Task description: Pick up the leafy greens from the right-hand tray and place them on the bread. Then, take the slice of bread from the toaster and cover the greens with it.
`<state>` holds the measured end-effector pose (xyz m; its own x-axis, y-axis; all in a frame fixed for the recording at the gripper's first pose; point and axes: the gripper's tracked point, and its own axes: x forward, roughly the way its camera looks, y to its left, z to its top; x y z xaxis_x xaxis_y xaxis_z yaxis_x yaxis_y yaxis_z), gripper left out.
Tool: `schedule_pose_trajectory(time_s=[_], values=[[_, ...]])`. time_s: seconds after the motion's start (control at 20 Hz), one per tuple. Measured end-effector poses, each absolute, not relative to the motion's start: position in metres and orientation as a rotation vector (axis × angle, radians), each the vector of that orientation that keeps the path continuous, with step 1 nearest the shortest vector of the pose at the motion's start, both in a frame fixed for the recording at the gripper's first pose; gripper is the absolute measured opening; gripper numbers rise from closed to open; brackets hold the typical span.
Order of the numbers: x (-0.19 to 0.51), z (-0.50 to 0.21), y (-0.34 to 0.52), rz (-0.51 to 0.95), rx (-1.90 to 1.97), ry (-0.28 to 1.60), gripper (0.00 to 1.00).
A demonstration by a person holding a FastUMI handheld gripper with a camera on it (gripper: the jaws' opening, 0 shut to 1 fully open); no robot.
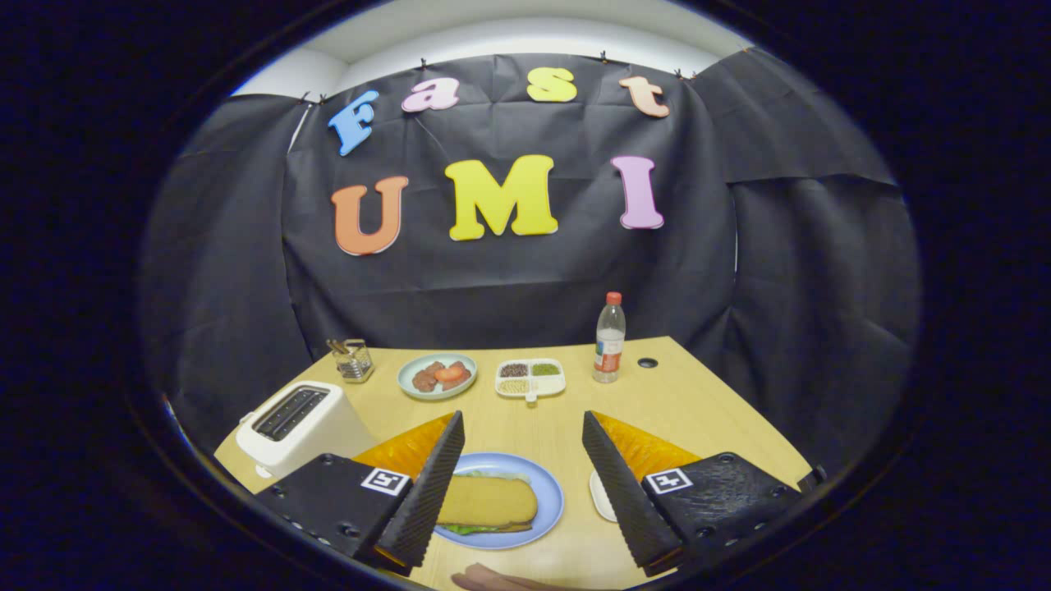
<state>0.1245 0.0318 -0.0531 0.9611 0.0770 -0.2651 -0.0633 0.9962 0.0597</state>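
Observation:
A blue plate (pixel 552 498) lies on the wooden table between my fingers, low down. On it a slice of bread (pixel 486 501) covers leafy greens (pixel 465 529) that peek out along its near edge and at its far side. My gripper (pixel 522 427) hangs above the plate, open, with nothing between its fingers. A white toaster (pixel 300 425) stands to the left of the left finger; its slots look dark. A white tray (pixel 599 497) shows partly behind the right finger.
Beyond the fingers sit a plate of red food (pixel 438 375), a divided white dish of small grains (pixel 530 378), a plastic bottle with a red cap (pixel 609 338) and a small metal holder (pixel 354 359). A hand (pixel 493 581) shows at the table's near edge.

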Motion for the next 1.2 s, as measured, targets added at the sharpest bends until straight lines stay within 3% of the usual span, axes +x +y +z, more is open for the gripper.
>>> schedule_pose_trajectory(time_s=[0.15, 0.5, 1.2], values=[[0.102, -0.025, 0.035, 0.066, 0.012, 0.197, 0.93], [0.042, 0.023, 0.032, 0.021, -0.034, 0.070, 0.94], [-0.010, 0.036, 0.022, 0.014, -0.025, -0.008, 0.95]])
